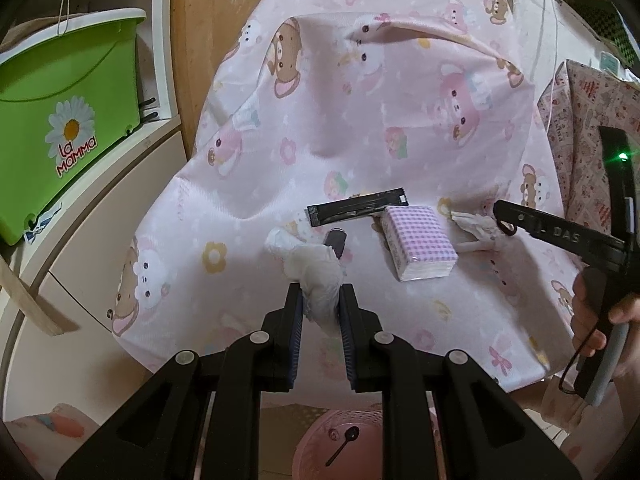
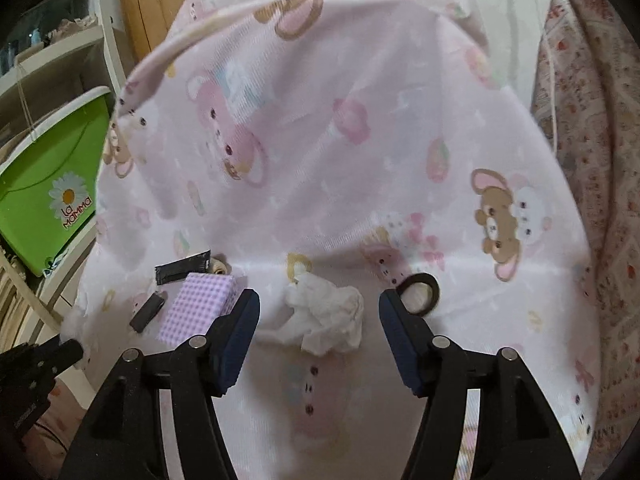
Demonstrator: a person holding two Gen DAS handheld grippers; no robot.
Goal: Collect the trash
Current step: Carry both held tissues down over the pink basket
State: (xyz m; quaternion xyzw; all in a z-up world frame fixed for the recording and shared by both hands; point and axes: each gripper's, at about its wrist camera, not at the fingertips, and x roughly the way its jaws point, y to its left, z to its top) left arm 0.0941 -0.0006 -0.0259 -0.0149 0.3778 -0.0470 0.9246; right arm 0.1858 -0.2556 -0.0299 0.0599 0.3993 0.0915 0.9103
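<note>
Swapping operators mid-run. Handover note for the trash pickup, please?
Left claw: shut on a crumpled tissue, held above the pink sheet.
Right claw: open, nothing gripped; second tissue wad lies on the sheet between its fingers.
Also on the sheet: black wrapper, small dark piece, checked tissue pack, dark ring.
Pink basket is below.
Done: one tissue picked up.
Left: drop it, collect the remaining trash.

The right gripper [image 2: 319,304] stands open over a crumpled white tissue [image 2: 326,314] on the pink cartoon-print sheet [image 2: 360,140]; a lilac checked tissue pack [image 2: 200,304] lies left.
</note>
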